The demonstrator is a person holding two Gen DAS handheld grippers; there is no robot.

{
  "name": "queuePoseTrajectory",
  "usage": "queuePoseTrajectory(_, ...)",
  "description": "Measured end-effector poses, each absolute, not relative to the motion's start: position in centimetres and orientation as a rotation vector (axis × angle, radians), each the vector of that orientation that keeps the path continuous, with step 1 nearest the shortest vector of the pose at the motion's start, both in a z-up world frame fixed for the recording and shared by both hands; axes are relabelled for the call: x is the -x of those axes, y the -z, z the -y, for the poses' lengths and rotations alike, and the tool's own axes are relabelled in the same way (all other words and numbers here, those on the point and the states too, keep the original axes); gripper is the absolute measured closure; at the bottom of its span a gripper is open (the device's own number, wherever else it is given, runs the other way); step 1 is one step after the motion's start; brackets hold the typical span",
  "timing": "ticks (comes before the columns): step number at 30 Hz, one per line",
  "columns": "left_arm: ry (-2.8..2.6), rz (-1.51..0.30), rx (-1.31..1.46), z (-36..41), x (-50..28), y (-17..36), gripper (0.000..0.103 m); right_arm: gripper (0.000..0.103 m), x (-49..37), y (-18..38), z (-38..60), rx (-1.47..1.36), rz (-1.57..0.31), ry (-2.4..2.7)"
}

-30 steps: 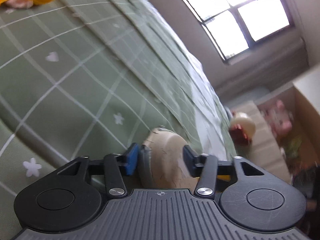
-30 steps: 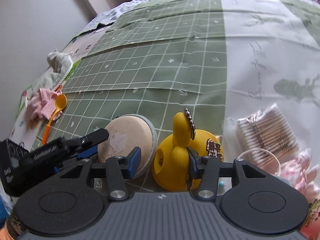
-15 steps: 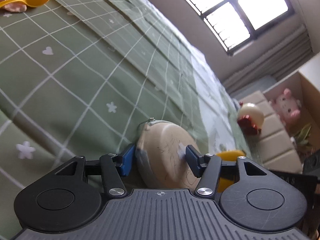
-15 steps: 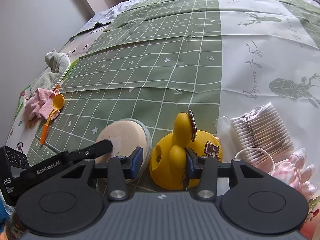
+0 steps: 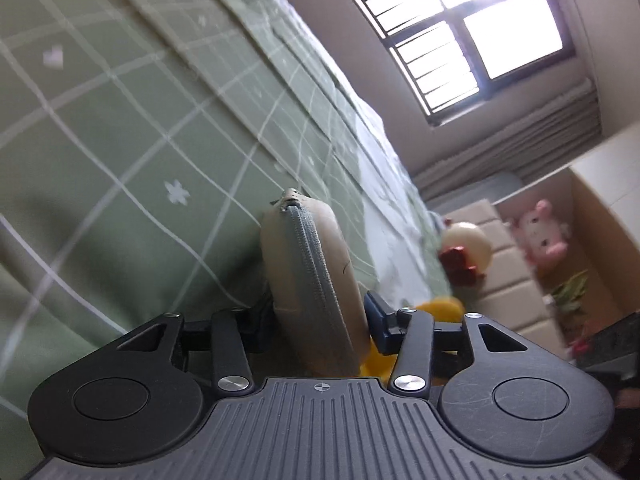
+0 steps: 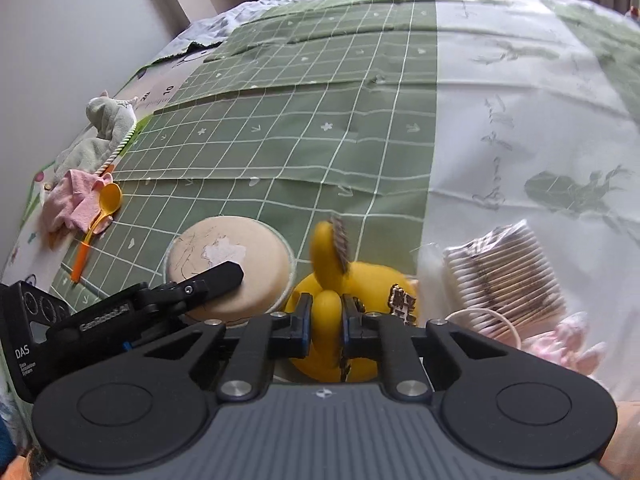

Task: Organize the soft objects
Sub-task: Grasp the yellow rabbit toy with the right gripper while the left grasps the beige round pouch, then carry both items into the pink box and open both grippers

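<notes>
A round beige zip pouch (image 6: 240, 240) lies on the green checked bedspread (image 6: 320, 100). In the left wrist view the pouch (image 5: 308, 248) shows its zip edge and fills the gap of my left gripper (image 5: 320, 312), whose jaws are closing with both pads against it. One left finger (image 6: 216, 276) lies across the pouch's top. Beside it sits a yellow duck-like soft toy (image 6: 372, 280). My right gripper (image 6: 325, 316) is closing, its pads pinching a narrow upright part of the toy.
A bag of cotton swabs (image 6: 504, 280) and a pink frilly item (image 6: 568, 340) lie right of the toy. A yellow spoon (image 6: 100, 216), a pink cloth (image 6: 68, 200) and a grey plush (image 6: 104, 124) sit at the bed's left edge. A shelf holds a pink plush (image 5: 540, 236).
The right jaws have narrowed from wide apart to pinching the yellow toy. The left jaws have drawn in onto the pouch, which now shows its zip edge instead of its face.
</notes>
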State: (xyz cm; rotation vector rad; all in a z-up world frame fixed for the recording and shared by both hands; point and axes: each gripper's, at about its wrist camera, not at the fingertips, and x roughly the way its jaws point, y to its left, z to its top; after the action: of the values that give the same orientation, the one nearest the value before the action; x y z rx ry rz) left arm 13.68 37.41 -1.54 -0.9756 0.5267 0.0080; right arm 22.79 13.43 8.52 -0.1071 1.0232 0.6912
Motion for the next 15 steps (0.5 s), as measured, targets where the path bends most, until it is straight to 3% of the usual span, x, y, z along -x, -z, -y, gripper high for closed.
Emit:
queuePoseTrajectory(7, -0.023, -0.457, 0.763, -35.9, -10.6, -5.7, 0.057, 0.091, -19.8, -16.6, -10.3, 0.065, -0.853, -0.766)
queuePoseTrajectory(15, 0.166, -0.346, 0.566, -26.1, -10.8, -17.4, 0.056, 0.091, -16.3, -27.4, 1.8, 0.078, -0.562, -0.706)
